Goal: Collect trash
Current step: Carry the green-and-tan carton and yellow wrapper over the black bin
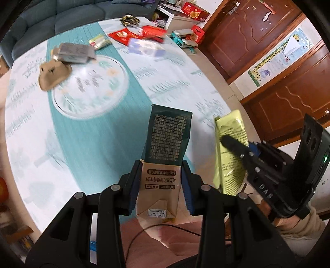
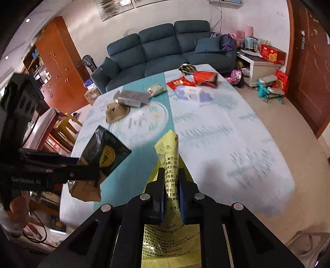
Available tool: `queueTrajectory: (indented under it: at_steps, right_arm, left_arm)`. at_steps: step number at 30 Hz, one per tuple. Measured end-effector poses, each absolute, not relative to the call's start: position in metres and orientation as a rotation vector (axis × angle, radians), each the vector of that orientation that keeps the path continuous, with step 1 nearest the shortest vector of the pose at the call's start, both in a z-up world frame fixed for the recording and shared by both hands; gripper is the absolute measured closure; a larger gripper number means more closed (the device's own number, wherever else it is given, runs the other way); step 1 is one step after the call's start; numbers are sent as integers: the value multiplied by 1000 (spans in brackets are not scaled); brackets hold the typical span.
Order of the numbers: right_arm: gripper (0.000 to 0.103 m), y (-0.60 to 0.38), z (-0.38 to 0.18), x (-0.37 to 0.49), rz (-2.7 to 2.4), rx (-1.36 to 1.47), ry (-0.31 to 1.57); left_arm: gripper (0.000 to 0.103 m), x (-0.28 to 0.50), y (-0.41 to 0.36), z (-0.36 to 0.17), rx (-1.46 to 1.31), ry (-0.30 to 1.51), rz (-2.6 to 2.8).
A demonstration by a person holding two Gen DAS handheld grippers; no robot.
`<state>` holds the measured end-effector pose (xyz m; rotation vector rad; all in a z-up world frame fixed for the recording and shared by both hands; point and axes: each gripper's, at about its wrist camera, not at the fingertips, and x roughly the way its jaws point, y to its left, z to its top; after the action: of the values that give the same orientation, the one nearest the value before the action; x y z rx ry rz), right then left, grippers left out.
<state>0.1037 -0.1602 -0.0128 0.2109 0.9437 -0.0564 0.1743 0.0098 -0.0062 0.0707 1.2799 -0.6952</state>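
A dark green and brown carton (image 1: 165, 162) is clamped between the blue pads of the left gripper (image 1: 160, 181), its brown folded end lying back toward the camera and its green printed end standing out past the fingertips, above the table (image 1: 86, 148). In the right wrist view the same carton (image 2: 103, 156) is seen from the side, held off the near left edge of the table by the left gripper (image 2: 90, 173).

A yellow printed wrapper (image 2: 169, 165) is pinched flat between the narrow jaws of the right gripper (image 2: 170, 185); its crumpled tip rises beyond the fingertips and its wider part trails back beneath the fingers. From the left wrist view the wrapper (image 1: 229, 148) hangs just to the right of the carton, apart from it, with the right gripper (image 1: 229, 142) closed on it.

Further items are left on the table, well apart from both grippers: a tan crumpled bag (image 1: 53, 74) touching a grey flat box (image 1: 76, 53), a small yellow-green packet (image 1: 100, 42), red packaging (image 1: 144, 34), a pale bluish pack (image 1: 144, 47), blurred and perhaps a tissue pack, and a dark gold-and-black wrapper (image 1: 130, 20) at the far edge.

A red gift box (image 2: 272, 54) sits on a white side cabinet (image 2: 259, 70) beyond the table; its contents cannot be seen.
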Motion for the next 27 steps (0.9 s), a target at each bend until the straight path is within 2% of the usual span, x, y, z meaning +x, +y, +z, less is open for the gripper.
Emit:
queueTrajectory:
  at_steps: [12,16,27]
  right_arm:
    - [92,-203,-19,-64,-15,225,978]
    - [92,-209,-27,-82,-13,250,988]
    - [92,-208,-73,-95,-67,303,1043]
  left_arm:
    - [70,10,-48,-23,104,1331,-613]
    - [70,-18,-51,-30,127,1358,-572]
    - [70,-34,-49,-80,178,1439,-530]
